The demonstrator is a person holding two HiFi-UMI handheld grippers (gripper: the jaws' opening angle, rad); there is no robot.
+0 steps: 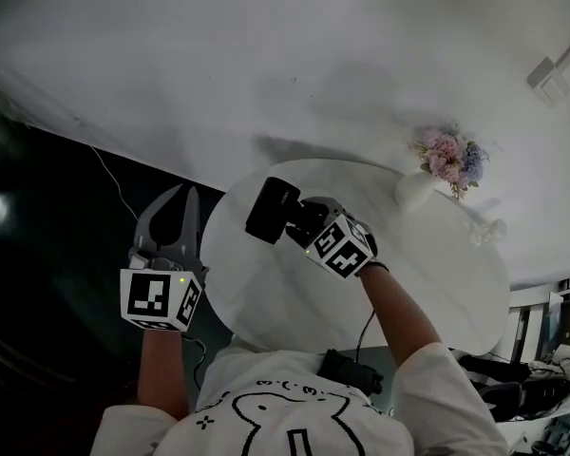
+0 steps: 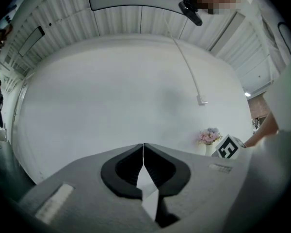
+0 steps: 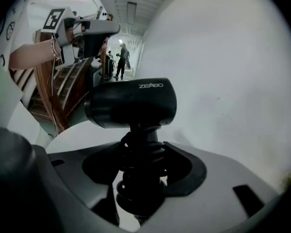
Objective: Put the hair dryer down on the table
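- While the right tongs grip it, the hair dryer is up in the air and not lying down.
- It hangs over the white round surface, near the edge at about 10 o'clock in the head view.
- I think it does not touch the surface, because the right gripper view shows the wall behind the hair dryer and the surface lower down.
- So the job does not look done: the hair dryer has to come down, rest on the surface, and be let go.
- Bare room for it shows at the middle of the surface.
- A vase of flowers stands far off at about 1 o'clock, so it should not be in the way.
- Right tongs: clamped tight on the black handle, one jaw on each side. The fat round part of the hair dryer sticks out past the tips.
- Left tongs: closed up, tips touching, with nothing between them.
- They are off the edge of the surface at about 9 o'clock, over the dark floor, and touch nothing.
- In their own view the left tongs point at the white wall.
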